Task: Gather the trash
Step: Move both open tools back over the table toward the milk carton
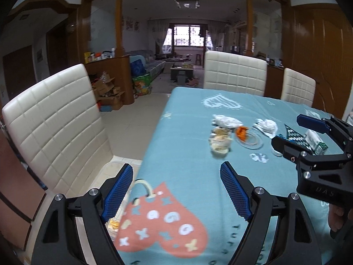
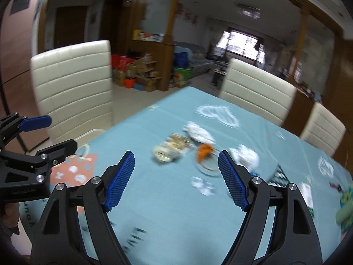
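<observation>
Trash lies mid-table on a blue cloth (image 1: 187, 154): a clear bag of food scraps (image 1: 220, 142), a crumpled white tissue (image 1: 226, 121), an orange peel (image 1: 241, 132) on a glass dish (image 1: 251, 141), another white tissue wad (image 1: 268, 127), a small carton (image 1: 316, 142). My left gripper (image 1: 176, 190) is open and empty above the table's near left edge. My right gripper (image 2: 176, 178) is open and empty, short of the dish (image 2: 206, 165) and scrap bag (image 2: 172, 149); it shows at the right of the left wrist view (image 1: 293, 130).
White padded chairs stand at the left (image 1: 55, 123) and at the far side (image 1: 235, 72), with another at the far right (image 1: 297, 87). A patterned wrapper (image 1: 295, 135) lies by the carton. Cardboard boxes (image 1: 108, 95) sit on the floor beyond.
</observation>
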Demonstrator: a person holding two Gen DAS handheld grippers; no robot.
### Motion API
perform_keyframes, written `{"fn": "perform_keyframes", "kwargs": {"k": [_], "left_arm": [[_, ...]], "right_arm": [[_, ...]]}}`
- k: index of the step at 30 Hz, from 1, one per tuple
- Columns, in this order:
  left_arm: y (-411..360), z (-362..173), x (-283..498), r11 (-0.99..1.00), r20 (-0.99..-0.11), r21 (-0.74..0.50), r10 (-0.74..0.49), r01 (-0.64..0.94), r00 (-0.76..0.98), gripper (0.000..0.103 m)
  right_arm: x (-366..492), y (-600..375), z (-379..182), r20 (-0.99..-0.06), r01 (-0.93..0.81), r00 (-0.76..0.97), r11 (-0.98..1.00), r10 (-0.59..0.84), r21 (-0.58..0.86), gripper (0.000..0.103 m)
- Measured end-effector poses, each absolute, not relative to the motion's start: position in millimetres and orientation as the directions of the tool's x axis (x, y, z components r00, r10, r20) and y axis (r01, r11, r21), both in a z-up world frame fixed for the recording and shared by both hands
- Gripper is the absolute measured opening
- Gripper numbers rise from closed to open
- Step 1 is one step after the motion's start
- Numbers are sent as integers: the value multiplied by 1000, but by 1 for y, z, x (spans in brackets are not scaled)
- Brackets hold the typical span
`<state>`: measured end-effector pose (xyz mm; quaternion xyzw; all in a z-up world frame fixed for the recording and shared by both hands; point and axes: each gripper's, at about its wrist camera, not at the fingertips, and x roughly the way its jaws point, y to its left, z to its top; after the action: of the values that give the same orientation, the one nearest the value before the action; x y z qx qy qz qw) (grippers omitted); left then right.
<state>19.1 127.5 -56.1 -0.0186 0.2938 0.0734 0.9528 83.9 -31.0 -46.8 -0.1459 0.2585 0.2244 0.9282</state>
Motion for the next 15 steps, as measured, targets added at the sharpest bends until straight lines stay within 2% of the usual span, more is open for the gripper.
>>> {"fn": "perform_keyframes", "kwargs": {"k": [9, 15], "left_arm": [[55, -52, 49, 999, -579, 22, 44, -38, 814, 80], [10, -61, 74, 999, -604, 27, -11, 33, 797, 80]], "right_arm": [[103, -131, -48, -548, -331, 803, 940, 233, -85, 79], [125, -201, -62, -598, -221, 784, 975, 165, -21, 80]]}}
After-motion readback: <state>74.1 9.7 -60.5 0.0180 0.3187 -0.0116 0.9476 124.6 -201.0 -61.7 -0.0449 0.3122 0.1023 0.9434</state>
